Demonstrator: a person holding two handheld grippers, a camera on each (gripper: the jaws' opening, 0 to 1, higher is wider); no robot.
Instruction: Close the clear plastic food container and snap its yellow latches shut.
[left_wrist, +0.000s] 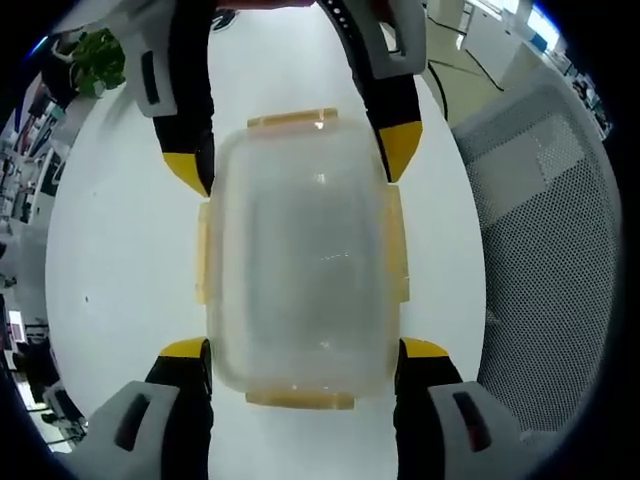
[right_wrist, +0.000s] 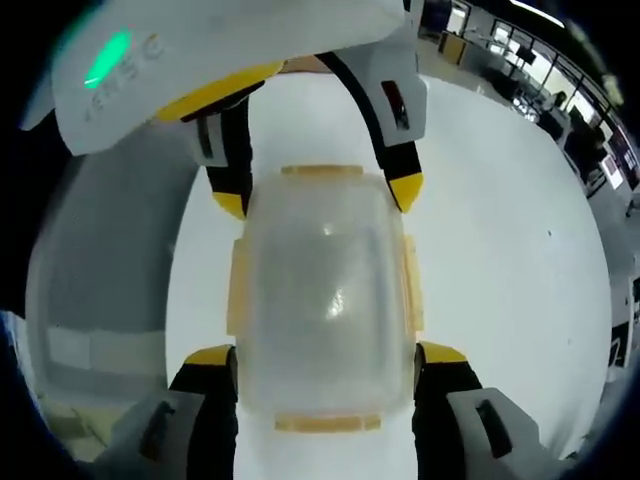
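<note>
Left gripper view has the clear plastic food container (left_wrist: 303, 265) lying lid-side up on the white table (left_wrist: 120, 250), its long axis running straight away from the camera, with yellow latches (left_wrist: 300, 399) on all four edges. The left gripper (left_wrist: 305, 352) stands with its jaws apart, one yellow tip at each near corner of the container, while the right gripper (left_wrist: 295, 160) reaches in from the far end, its jaws likewise spread about the far corners. Right gripper view shows the container (right_wrist: 328, 290) the same way between the right gripper (right_wrist: 325, 358) and left gripper (right_wrist: 318, 195); whether the tips press the walls I cannot tell.
</note>
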